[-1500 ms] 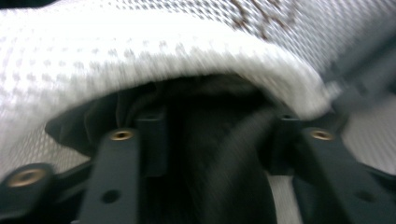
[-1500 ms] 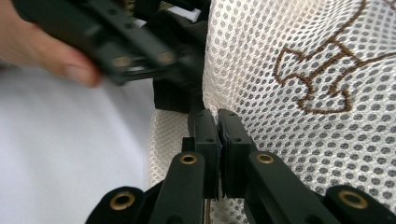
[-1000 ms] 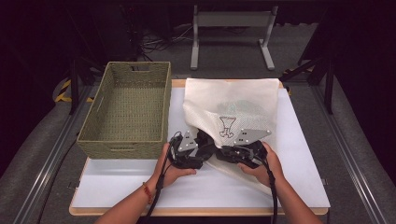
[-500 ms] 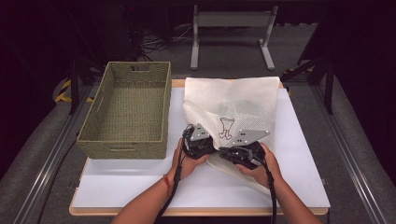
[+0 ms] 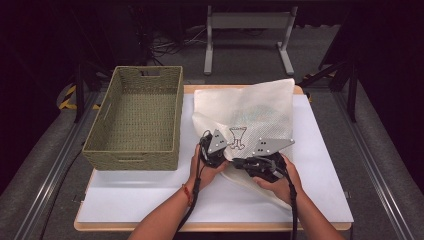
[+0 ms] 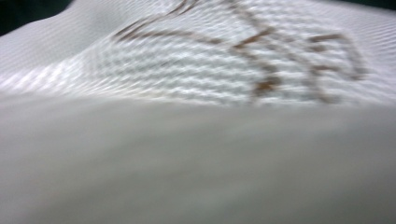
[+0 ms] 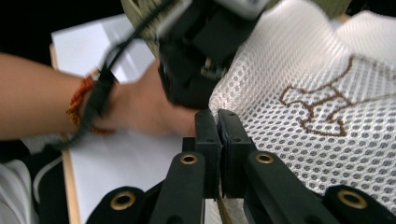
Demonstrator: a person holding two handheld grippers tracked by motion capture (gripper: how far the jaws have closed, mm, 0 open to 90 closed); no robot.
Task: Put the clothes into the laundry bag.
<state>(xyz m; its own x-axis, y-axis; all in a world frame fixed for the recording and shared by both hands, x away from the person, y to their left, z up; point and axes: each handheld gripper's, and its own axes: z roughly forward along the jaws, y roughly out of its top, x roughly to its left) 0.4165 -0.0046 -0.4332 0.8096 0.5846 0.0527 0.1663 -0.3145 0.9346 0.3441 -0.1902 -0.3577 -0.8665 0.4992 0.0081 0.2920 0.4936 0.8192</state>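
Mesh bag (image 5: 250, 112) pinched by left tool (image 5: 216, 150), right tool (image 7: 217, 122).

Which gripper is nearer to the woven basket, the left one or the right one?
Left. The left gripper is beside the near right corner of the basket, apart from it, gripping the white mesh bag. The right gripper is farther right, also on the bag.

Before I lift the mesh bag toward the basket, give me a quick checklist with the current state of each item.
1. Right gripper shut on the mesh bag: ok, jaws together at its edge.
2. Left gripper gripping the bag: cannot tell; its jaws have just been closing, fabric covers its camera.
3. Both grippers on the bag's near edge: ok.
4. Basket empty: ok.
5. Basket beside the bag on the table: ok.
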